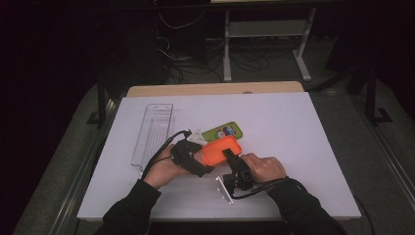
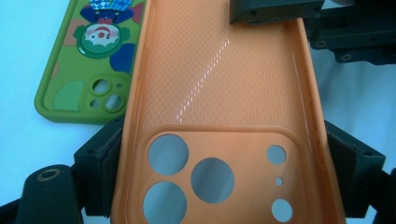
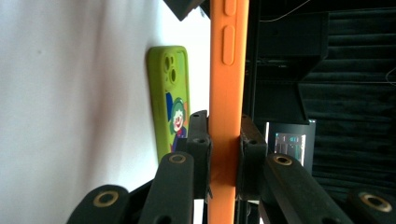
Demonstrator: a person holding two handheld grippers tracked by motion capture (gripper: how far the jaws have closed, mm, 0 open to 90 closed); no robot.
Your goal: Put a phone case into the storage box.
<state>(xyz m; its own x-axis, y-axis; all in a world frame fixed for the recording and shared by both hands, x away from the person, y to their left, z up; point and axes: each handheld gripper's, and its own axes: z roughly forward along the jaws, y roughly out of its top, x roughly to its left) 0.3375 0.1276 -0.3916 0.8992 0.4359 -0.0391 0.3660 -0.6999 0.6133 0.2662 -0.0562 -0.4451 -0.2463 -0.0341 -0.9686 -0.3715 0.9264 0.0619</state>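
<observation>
An orange phone case (image 1: 220, 148) is held just above the white table between both grippers. My left gripper (image 2: 224, 172) is shut across the case's width at the camera-hole end, its pads (image 2: 111, 163) pressing on both side walls. In the high view that left gripper (image 1: 198, 155) comes in from the case's left. My right gripper (image 3: 224, 140) is shut on the case's other end, pinching its thin wall seen edge-on; in the high view the right gripper (image 1: 229, 155) sits at the case's near edge. A green cartoon phone case (image 1: 222, 132) lies flat just behind.
A clear plastic tray (image 1: 152, 132) lies lengthwise at the left of the white table top (image 1: 293, 137). The green case (image 2: 88, 70) lies close beside the orange one. Dark floor, cables and a stand's legs lie beyond the far edge.
</observation>
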